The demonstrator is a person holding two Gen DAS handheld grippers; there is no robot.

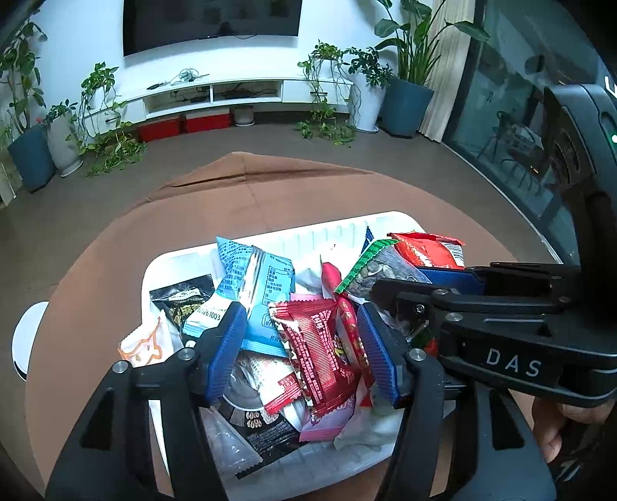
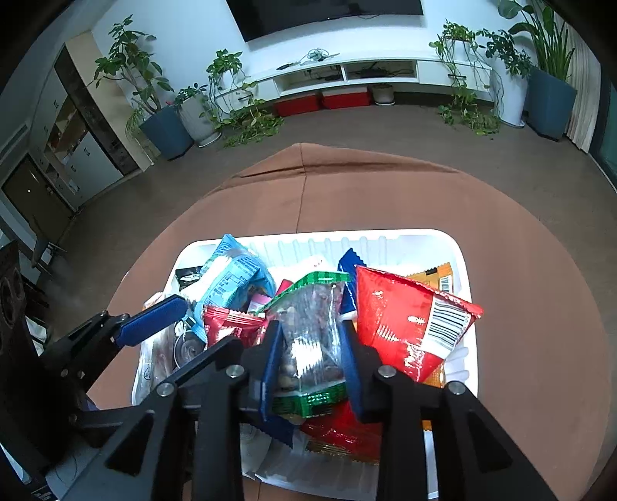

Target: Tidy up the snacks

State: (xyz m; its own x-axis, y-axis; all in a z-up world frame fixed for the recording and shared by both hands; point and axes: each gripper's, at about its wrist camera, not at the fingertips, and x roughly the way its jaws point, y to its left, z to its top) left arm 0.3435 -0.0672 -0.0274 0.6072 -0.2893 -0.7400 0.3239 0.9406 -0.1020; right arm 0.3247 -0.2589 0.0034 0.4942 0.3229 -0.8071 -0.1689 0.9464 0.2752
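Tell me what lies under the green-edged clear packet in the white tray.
Under the green-edged clear packet a red wrapper and a dark blue packet's edge show. The white tray floor beneath is hidden by snacks.

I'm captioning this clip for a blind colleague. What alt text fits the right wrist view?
The right gripper straddles a clear, green-edged snack packet standing in a white tray crowded with packets, including a red bag, on a brown cloth. The left gripper reaches in from the left.

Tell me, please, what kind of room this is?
Most likely a home living room: a wall-mounted television over a low white media cabinet, with potted houseplants on the floor beside it.
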